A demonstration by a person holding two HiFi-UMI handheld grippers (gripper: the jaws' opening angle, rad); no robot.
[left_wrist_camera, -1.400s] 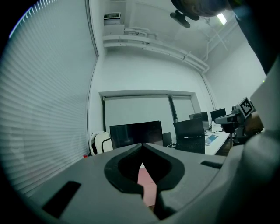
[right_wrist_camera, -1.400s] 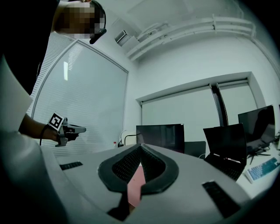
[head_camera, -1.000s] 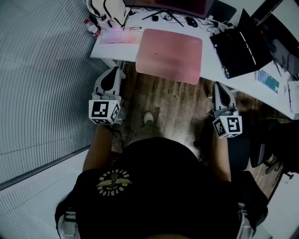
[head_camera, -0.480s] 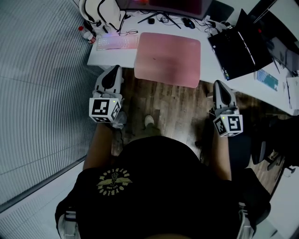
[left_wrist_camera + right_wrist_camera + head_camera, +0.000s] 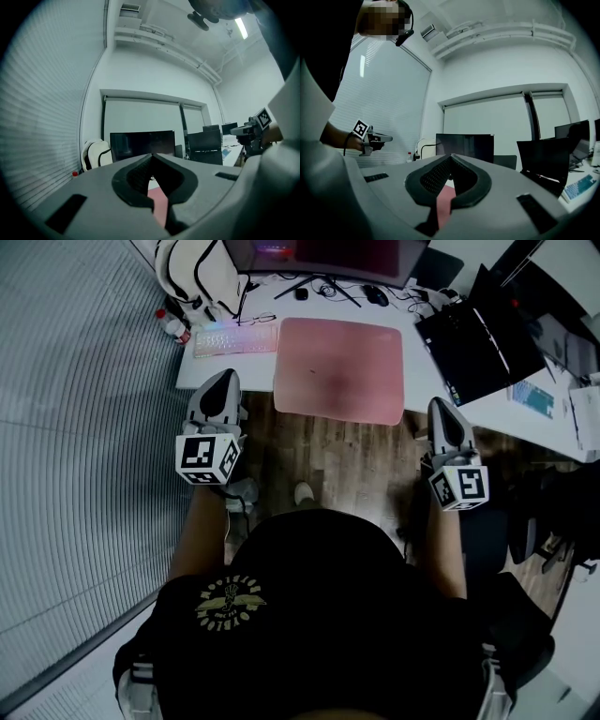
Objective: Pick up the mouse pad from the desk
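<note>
Head view: the left gripper point(image 5: 222, 381) and right gripper point(image 5: 439, 407) have their jaws closed and empty, short of the surface point(image 5: 419, 381). Ahead, between both jaws, the mouse pad point(image 5: 339, 368) overhangs the near edge, probably offering an easy pinch.

Ahead of the left claw point(image 5: 221, 377) and right claw point(image 5: 441, 405), one mouse pad point(image 5: 339, 367), one keyboard point(image 5: 236, 339) and one laptop point(image 5: 478, 343) are counted.

Dim head view with a cool blue-grey cast, slatted blinds point(image 5: 84, 427) left of the monitor point(image 5: 319, 257) bowed by wide-angle distortion, backlit keyboard point(image 5: 236, 340) glowing below the monitor, gripper views fisheye with black corners, ceiling strip light point(image 5: 242, 28) glaring above the monitor, near foreground soft
</note>
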